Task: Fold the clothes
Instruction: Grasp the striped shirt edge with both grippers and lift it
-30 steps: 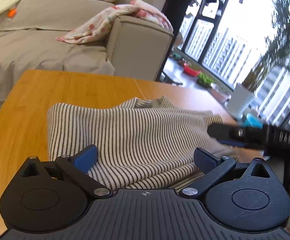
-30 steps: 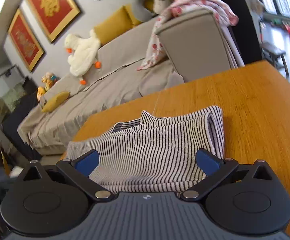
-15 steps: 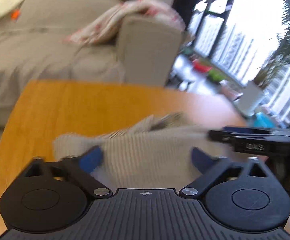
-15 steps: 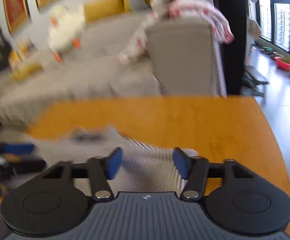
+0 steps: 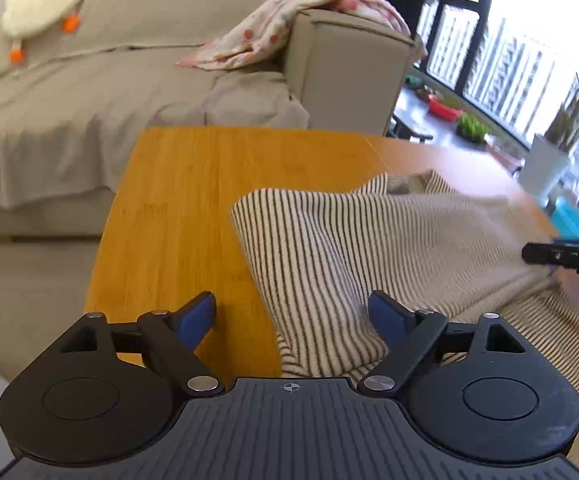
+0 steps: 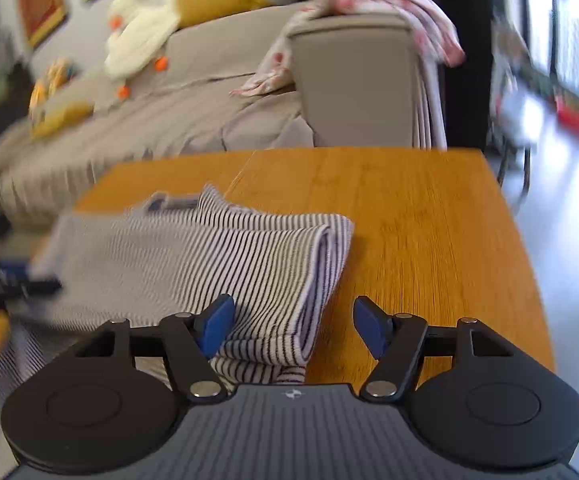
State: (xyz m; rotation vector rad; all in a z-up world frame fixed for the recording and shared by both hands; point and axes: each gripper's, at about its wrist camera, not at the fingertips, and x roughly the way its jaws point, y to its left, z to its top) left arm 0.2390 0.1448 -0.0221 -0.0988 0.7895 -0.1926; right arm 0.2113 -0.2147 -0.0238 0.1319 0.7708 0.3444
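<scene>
A folded black-and-white striped garment (image 5: 389,248) lies on the wooden table (image 5: 193,200). My left gripper (image 5: 291,318) is open over the garment's near left corner, with cloth between the jaws but not clamped. In the right wrist view the same garment (image 6: 229,256) shows its folded right edge. My right gripper (image 6: 293,326) is open over the garment's near right corner. The right gripper's black body shows at the right edge of the left wrist view (image 5: 569,256). The left gripper appears blurred at the left of the right wrist view (image 6: 5,280).
A grey sofa (image 5: 129,72) with a pink patterned blanket (image 5: 289,24) on its arm stands behind the table. A white plush duck (image 6: 137,40) and yellow cushions lie on it. Windows and a white plant pot (image 5: 545,168) are at the right. The table's right edge (image 6: 521,240) drops to the floor.
Both grippers have swung apart toward the garment's two near corners, the left one leftward and the right one rightward. Their jaws have narrowed somewhat but stay open.
</scene>
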